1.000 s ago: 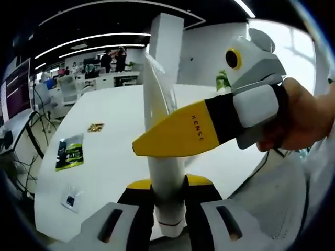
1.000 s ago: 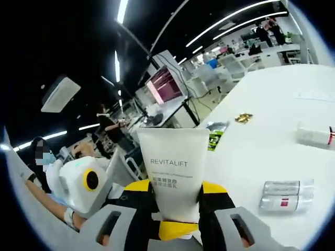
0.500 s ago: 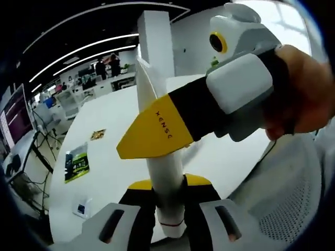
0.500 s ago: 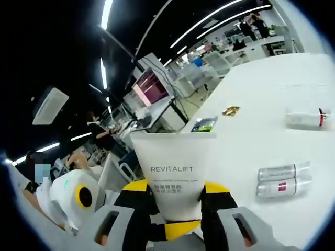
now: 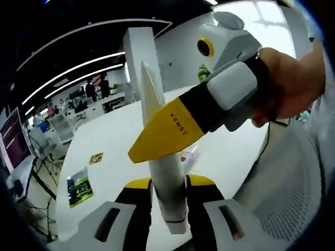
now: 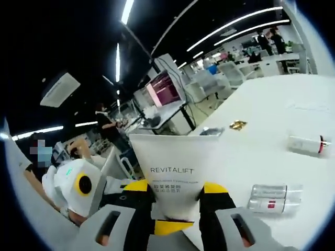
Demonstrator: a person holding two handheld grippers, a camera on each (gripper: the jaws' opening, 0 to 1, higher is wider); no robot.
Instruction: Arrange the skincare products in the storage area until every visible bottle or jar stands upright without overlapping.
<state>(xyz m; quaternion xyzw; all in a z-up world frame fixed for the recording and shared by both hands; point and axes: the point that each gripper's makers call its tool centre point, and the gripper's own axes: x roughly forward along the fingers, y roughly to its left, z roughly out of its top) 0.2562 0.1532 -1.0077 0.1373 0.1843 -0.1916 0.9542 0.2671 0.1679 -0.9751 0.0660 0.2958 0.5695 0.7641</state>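
Observation:
A white tube marked REVITALIFT point(image 6: 172, 157) is held in the air, crimped end away from me. My right gripper point(image 6: 172, 186) is shut on its lower part. In the left gripper view the same tube point(image 5: 148, 97) shows edge-on, with my left gripper point(image 5: 168, 183) shut on its cap end. The right gripper's yellow finger point(image 5: 170, 130) lies across the tube there, and a hand point(image 5: 288, 83) holds that gripper. Two clear bottles point(image 6: 275, 191) lie side by side on the white table point(image 6: 272, 115). A white tube with a red cap point(image 6: 308, 145) lies farther back.
A green packet point(image 5: 78, 186) and a small gold wrapper point(image 5: 96, 157) lie on the table towards its far side. A mesh chair back point(image 5: 293, 204) is at the right in the left gripper view. Desks, monitors and people fill the room behind.
Both hands have shifted and tilted a little with the tube between them, so both views moved. Both grips on the tube are the same.

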